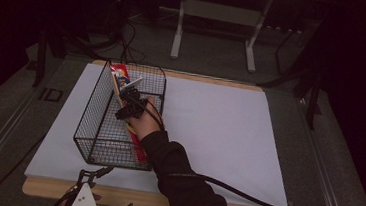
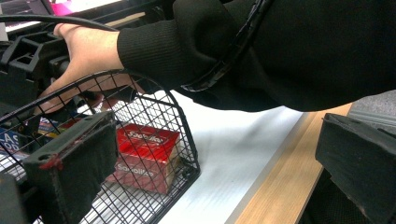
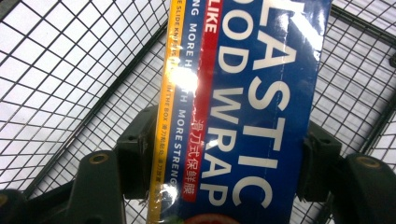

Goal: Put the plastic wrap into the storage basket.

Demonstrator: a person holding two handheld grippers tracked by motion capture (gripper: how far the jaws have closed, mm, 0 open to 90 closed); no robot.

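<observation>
A black wire basket (image 1: 94, 120) stands on the left of the white mat (image 1: 218, 131). My right gripper (image 1: 131, 104) reaches into it, shut on a long blue plastic wrap box (image 3: 261, 112) that leans tilted, its far end (image 1: 120, 75) poking over the basket's rim. The right gripper view has the box clamped between both jaws, mesh behind it. My left gripper (image 1: 85, 197) hovers at the table's front edge, near the basket's near end. It (image 2: 215, 140) is open, jaws far apart with nothing between them. A red box (image 2: 147, 156) lies in the basket's near corner.
A person's black sleeve (image 2: 280, 51) and a cable (image 1: 233, 190) cross above the mat's front. The wooden table edge (image 2: 285, 177) runs under the left gripper. Table legs (image 1: 177, 27) and cables stand on the floor beyond the table.
</observation>
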